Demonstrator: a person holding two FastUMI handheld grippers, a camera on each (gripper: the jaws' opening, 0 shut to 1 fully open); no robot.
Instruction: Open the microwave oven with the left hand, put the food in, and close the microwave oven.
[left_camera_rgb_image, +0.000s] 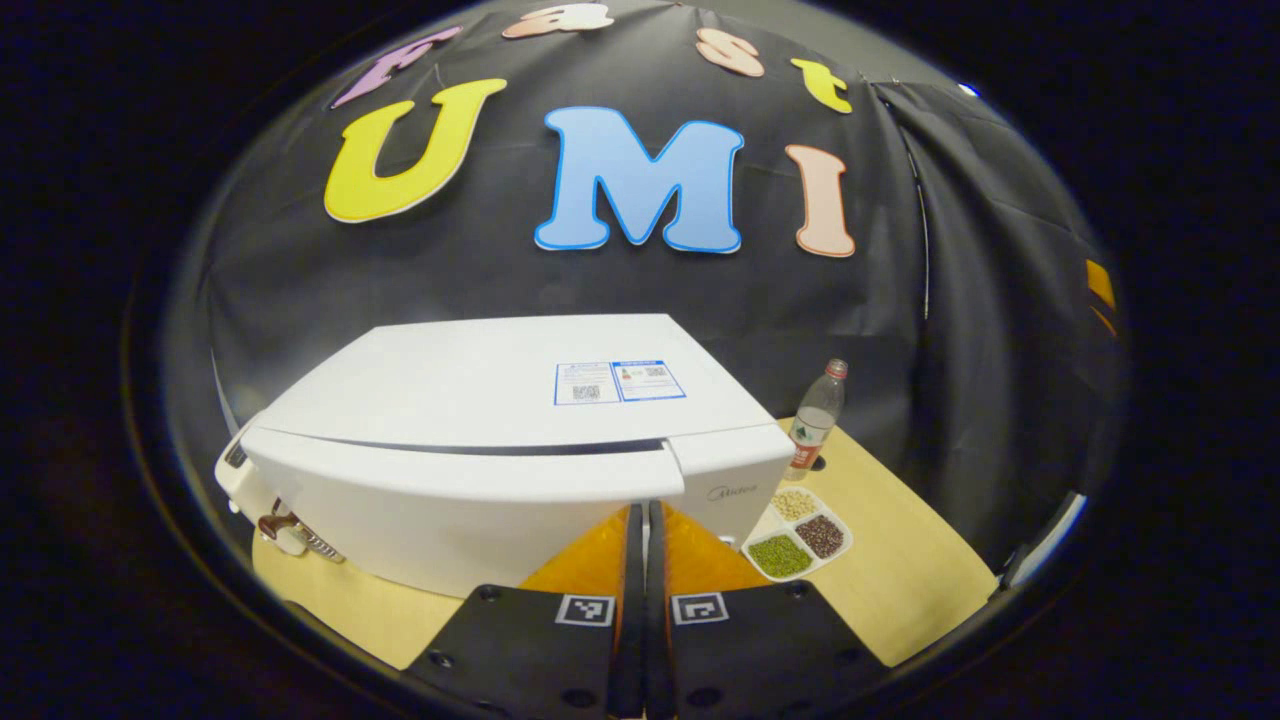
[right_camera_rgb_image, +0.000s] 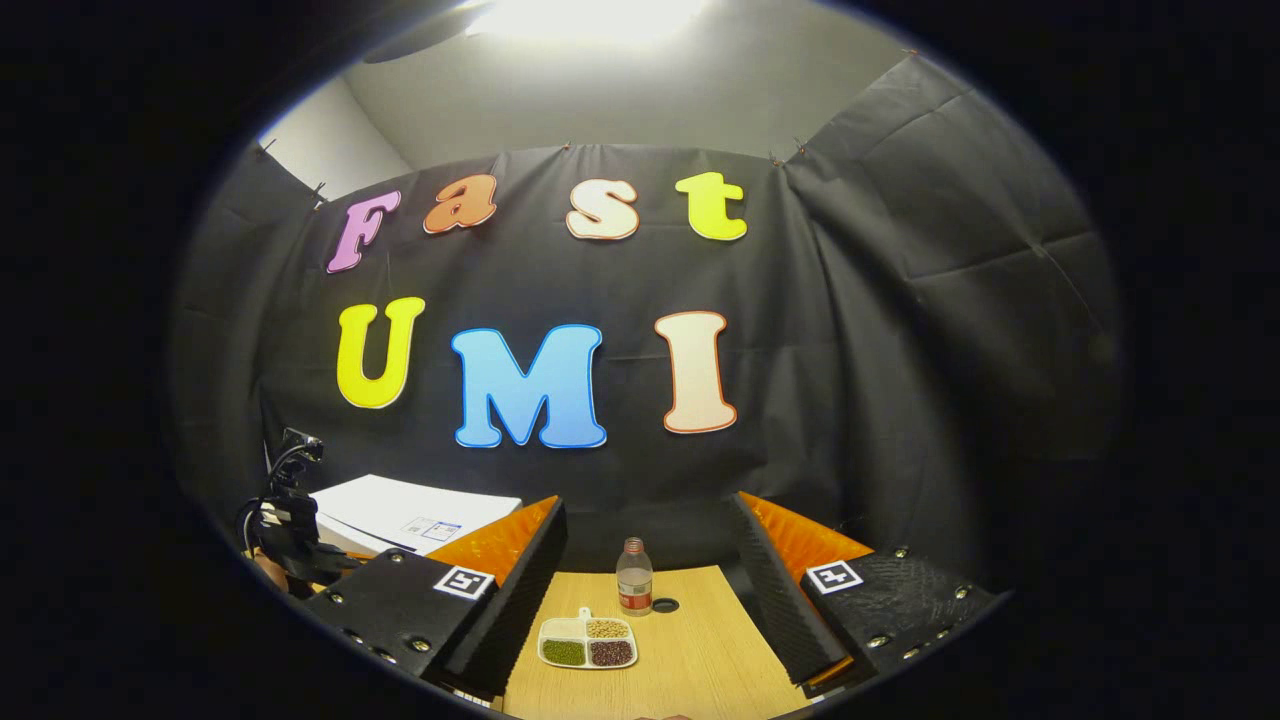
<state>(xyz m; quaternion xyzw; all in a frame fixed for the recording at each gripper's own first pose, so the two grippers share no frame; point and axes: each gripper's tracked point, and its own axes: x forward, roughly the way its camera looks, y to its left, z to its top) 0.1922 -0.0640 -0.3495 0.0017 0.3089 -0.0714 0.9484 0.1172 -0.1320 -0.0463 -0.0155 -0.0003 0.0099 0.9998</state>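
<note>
table (right_camera_rgb_image: 690, 670) | on it: microwave (left_camera_rgb_image: 480, 440); bottle (right_camera_rgb_image: 634, 577); food tray (right_camera_rgb_image: 588, 641)

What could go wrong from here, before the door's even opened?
1. The left gripper is shut, fingers together, in front of the closed microwave; it probably must open before it can take the door.
2. The divided food tray holds loose beans in three compartments; a tilted lift by the open right gripper could spill them.
3. The water bottle stands just behind the tray and could be knocked over on the approach.
</note>
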